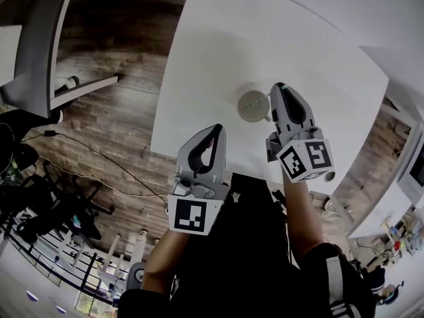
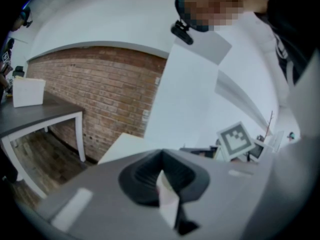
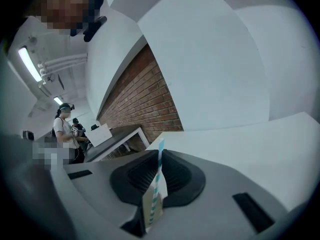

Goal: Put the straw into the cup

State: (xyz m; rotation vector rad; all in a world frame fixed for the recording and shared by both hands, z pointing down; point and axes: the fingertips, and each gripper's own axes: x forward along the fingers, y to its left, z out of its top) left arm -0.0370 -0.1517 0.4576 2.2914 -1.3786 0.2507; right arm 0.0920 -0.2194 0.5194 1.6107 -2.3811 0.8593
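Observation:
A round white cup (image 1: 252, 105) stands on the white table (image 1: 218, 52), seen from above. My right gripper (image 1: 278, 89) hovers just right of the cup, its tips close to the rim. Its jaws are shut on a teal-and-white striped straw (image 3: 159, 170), which stands upright in the right gripper (image 3: 160, 153) with a torn paper wrapper (image 3: 150, 207) still round its lower part. My left gripper (image 1: 213, 132) is lower left of the cup, near the table's front edge. The left gripper (image 2: 161, 155) is shut on a white scrap of wrapper paper (image 2: 167, 200).
The table's near edge (image 1: 199, 159) lies just under both grippers. Wooden floor with cables (image 1: 99, 154) is to the left, by a grey desk (image 1: 46, 38). A brick wall (image 2: 100, 89) and another grey table (image 2: 40, 114) lie beyond. A person (image 3: 63, 129) stands far off.

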